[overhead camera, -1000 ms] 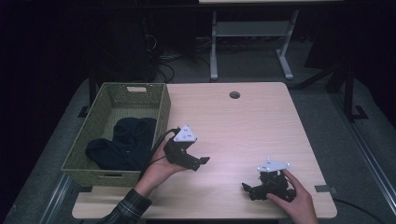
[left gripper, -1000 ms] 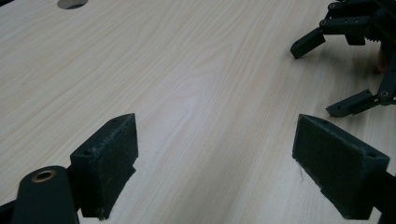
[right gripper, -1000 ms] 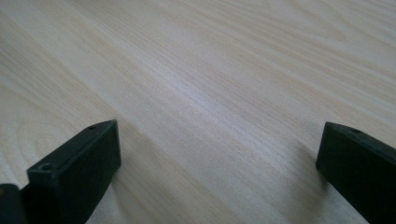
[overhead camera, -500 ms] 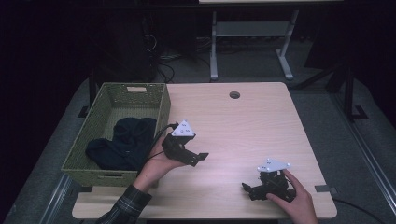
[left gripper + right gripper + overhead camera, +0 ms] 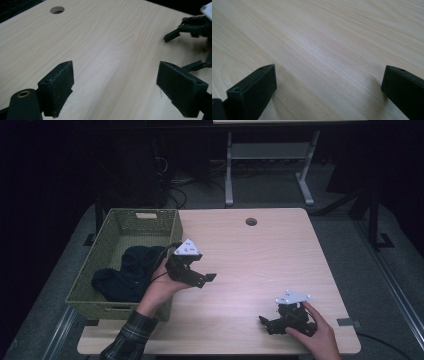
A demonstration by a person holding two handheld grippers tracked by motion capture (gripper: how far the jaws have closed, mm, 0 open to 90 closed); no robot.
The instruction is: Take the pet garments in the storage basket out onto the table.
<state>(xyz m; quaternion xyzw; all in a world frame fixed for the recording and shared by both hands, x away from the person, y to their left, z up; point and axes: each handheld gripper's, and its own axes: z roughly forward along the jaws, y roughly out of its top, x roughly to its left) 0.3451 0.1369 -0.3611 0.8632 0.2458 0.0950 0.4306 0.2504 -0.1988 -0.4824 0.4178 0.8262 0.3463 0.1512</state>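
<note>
Table point(image 5: 280, 255): pale wood, round hole point(image 5: 251, 221) near far edge.
Basket point(image 5: 122, 227): woven green, on left edge, holding dark cloth point(image 5: 127, 272).
Left gripper point(image 5: 204, 280): raised beside basket, jaws wide apart, empty.
Right gripper point(image 5: 267, 324): low at near right, jaws apart, empty.
Room: dark, grey floor, metal frame point(image 5: 265, 157) behind.

A dim lab: bare wooden desk point(image 5: 260, 255), loose floor cables point(image 5: 175, 195), metal stand point(image 5: 265, 165).

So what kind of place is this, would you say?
Probably a lab or workshop set up for recording: a plain wooden desk with a cable hole, loose cables on the floor behind it, and dark surroundings. A woven basket holds dark cloth.
</note>
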